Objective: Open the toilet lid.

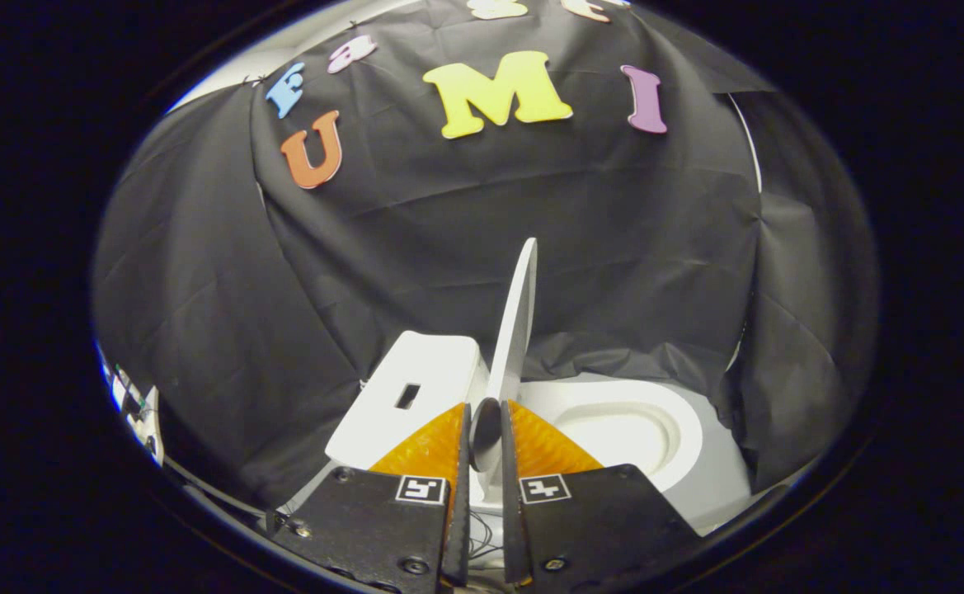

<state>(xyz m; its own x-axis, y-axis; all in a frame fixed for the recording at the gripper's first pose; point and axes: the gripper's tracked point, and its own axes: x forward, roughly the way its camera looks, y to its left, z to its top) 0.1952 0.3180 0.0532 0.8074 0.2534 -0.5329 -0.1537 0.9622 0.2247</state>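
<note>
Gripper [486, 429] clamps raised toilet lid [516, 322] (bowl [630, 429] exposed).

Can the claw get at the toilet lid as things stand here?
Yes, it looks already there: the claw has its two fingers closed on the near edge of the toilet lid, which stands upright beside the tank, with the open bowl on its other side.

Creased black cloth wall [449, 247] drapes the dim booth.
</note>
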